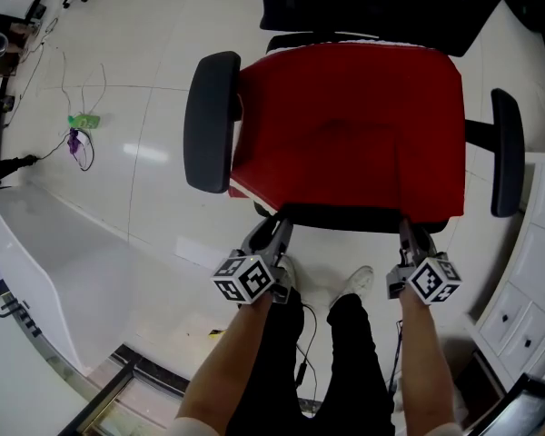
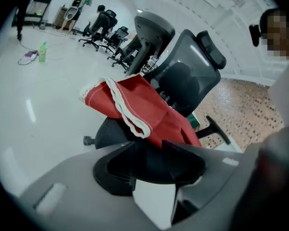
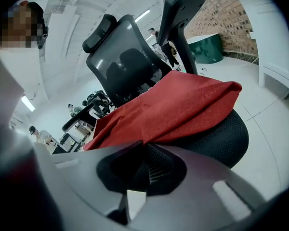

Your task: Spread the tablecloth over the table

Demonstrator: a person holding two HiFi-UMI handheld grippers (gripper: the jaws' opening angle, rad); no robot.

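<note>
A red tablecloth [image 1: 345,125] with a white lace hem lies folded on the seat of a black office chair [image 1: 209,121]. My left gripper [image 1: 271,225] is at the seat's front left corner. In the left gripper view the cloth's [image 2: 135,100] thick folded corner runs down between the jaws of the left gripper [image 2: 147,146], which stand partly closed on it. My right gripper [image 1: 409,230] is at the seat's front right edge. In the right gripper view the right gripper [image 3: 143,146] is pinched shut on the thin front edge of the cloth [image 3: 183,105].
A white table [image 1: 45,262] stands to the left and white drawers [image 1: 527,307] to the right. A green bottle [image 1: 84,120] and cables lie on the floor at the far left. My shoes [image 1: 354,284] are just below the seat. More office chairs [image 2: 101,28] stand farther off.
</note>
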